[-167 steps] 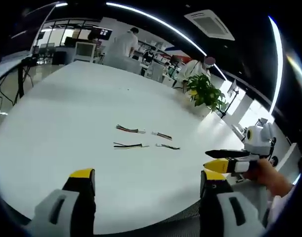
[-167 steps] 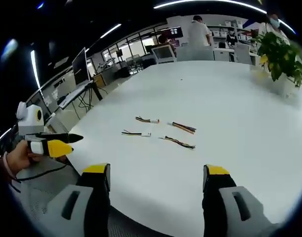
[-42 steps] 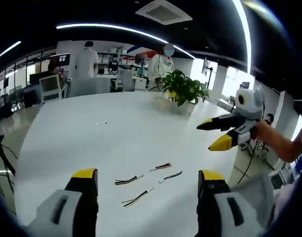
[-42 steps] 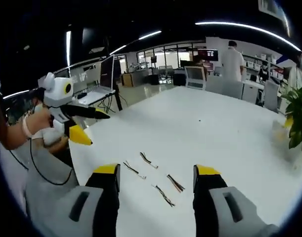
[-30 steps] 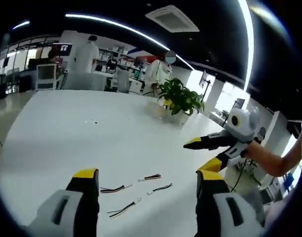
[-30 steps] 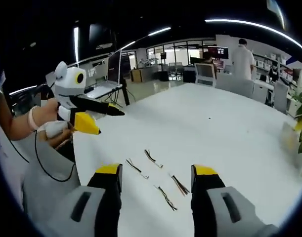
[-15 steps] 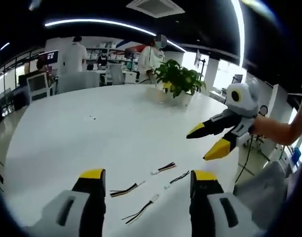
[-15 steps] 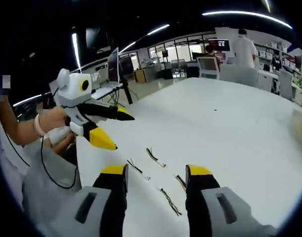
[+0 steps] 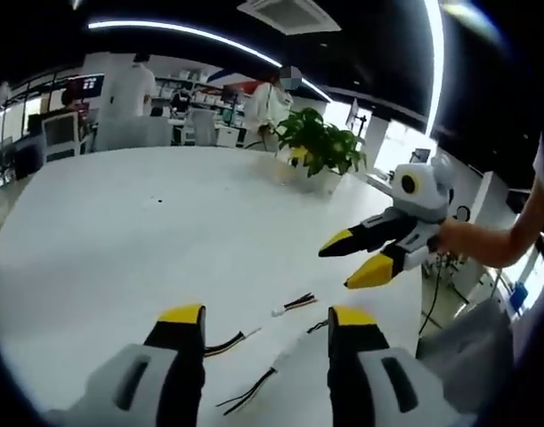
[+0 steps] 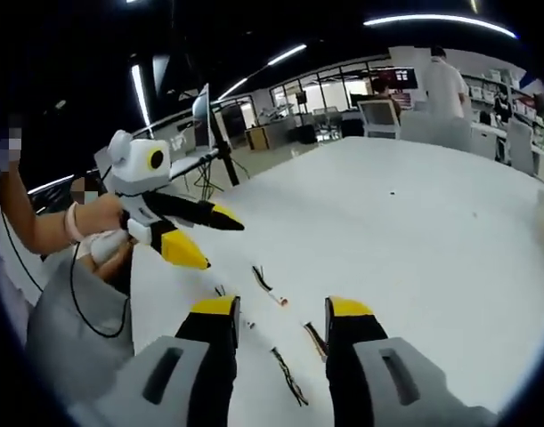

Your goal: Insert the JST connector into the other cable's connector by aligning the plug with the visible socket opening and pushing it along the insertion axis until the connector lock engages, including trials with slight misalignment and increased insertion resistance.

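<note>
Cables: four short wire pigtails [image 9: 294,304] with white connector ends lie loose on the white table [image 9: 120,231], near each other, none mated.
Handling (judged): light, limp wires; small rigid housings. Grip the housing.
Left gripper [image 9: 265,322]: parted, empty.
Right gripper [image 10: 282,313]: parted, empty.
Containers: none seen.

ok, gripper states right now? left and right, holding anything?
Left gripper: open, empty, above the white table.
Right gripper: open, empty; short wired cables lie untouched.
</note>
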{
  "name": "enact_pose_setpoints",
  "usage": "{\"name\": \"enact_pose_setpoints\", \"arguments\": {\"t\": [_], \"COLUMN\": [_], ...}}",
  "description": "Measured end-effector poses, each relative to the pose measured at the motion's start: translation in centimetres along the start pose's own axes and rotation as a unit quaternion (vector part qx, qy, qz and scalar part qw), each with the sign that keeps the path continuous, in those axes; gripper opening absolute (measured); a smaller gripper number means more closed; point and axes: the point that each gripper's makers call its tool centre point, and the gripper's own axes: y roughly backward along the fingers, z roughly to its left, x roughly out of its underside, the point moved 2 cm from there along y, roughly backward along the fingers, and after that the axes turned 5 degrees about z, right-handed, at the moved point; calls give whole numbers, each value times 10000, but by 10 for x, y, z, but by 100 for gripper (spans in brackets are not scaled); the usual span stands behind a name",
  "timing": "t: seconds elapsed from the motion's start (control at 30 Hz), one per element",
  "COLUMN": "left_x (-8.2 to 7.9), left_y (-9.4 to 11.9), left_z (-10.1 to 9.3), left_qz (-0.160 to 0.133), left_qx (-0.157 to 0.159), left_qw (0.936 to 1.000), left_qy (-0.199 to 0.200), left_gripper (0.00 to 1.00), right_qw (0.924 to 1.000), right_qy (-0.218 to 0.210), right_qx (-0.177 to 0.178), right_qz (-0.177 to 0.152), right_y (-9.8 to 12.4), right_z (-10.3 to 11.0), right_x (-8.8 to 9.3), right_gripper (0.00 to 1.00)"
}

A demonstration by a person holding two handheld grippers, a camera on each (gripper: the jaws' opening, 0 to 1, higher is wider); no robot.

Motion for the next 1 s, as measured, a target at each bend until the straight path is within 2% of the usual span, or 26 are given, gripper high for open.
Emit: {"name": "enact_pose_setpoints", "arguments": {"t": [0.1,0.13,0.2,0.33,0.6,0.63,0.7,0.87,0.93,1.0], "left_x": [2,2,1,1,7,7,12,17,20,24], "left_y": [-4,-6,-10,-14,-26,-27,-30,-34,-35,-38], "left_z": [3,3,4,2,3,4,4,9,11,15], "left_qz": [23,11,-93,-126,-177,-183,-88,-104,-57,-66], "left_qx": [25,85,194,307,485,528,634,668,657,649], "left_qw": [10000,10000,9996,9994,9970,9972,9979,9969,9967,9961], "left_qy": [-79,39,185,97,-568,-489,-72,-407,-469,-602], "left_gripper": [48,45,42,37,31,29,26,23,23,22], "right_qw": [9995,9991,9987,9981,9957,9956,9952,9938,9926,9931], "right_qy": [311,420,505,612,848,841,854,908,952,869], "right_qx": [-32,-21,-21,-100,-384,-400,-485,-632,-711,-747], "right_qz": [33,40,56,69,31,36,47,-146,-258,-241], "right_y": [-3,-5,-7,-13,-25,-26,-29,-33,-33,-35], "right_z": [-4,-6,-9,-11,-14,-15,-17,-25,-25,-28], "right_x": [3,4,6,9,16,17,19,20,19,20], "right_gripper": [34,33,32,31,28,27,27,23,16,14]}}
